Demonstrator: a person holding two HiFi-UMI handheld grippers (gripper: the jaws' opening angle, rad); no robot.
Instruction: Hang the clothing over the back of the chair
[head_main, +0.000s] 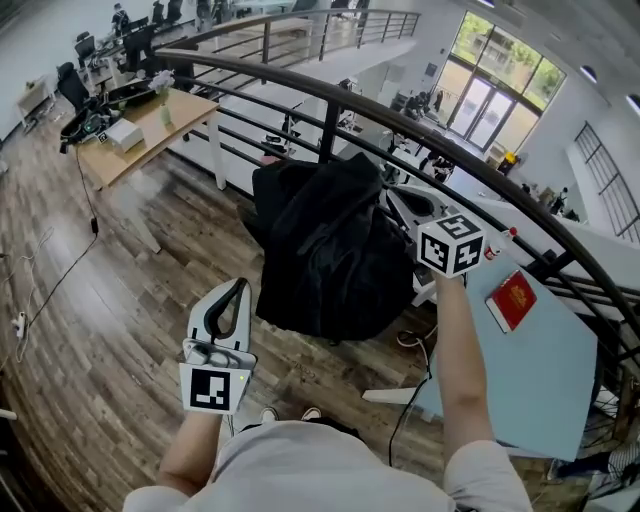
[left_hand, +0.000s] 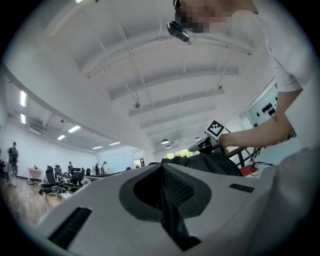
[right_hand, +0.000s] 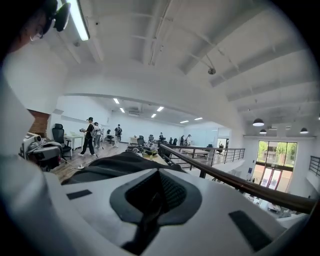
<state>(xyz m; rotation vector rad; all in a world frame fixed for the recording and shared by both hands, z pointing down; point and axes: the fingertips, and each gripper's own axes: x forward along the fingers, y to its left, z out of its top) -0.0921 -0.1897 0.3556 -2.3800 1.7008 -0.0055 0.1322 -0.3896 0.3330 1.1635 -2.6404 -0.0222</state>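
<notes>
- Head view: the black clothing (head_main: 325, 250) hangs in a bulky heap over a support that it covers completely. It sits just inside the curved dark railing (head_main: 420, 125), whose top bar runs behind it from upper left to right.
- There is open room on the near left. The wooden floor (head_main: 90, 330) is bare there apart from a thin cable. On the right, a light blue table (head_main: 540, 370) comes close to the clothing's edge.
- The left gripper (head_main: 240, 287) is held low, short of the clothing and apart from it. Its fingers are pressed together with nothing between them.
- The right gripper (right_hand: 159, 192) is at the clothing's right edge, with its jaws pressed together. I cannot tell whether a fold of cloth is caught between them.
- Each gripper's cube carries black-and-white square markers. A red booklet (head_main: 511, 299) lies on the table, and its print is too small to read.
- The room is a wide office with a white beamed ceiling and strip lights. A wooden desk (head_main: 140, 125) stands at far left, and glass doors (head_main: 490, 95) are beyond the railing.
</notes>
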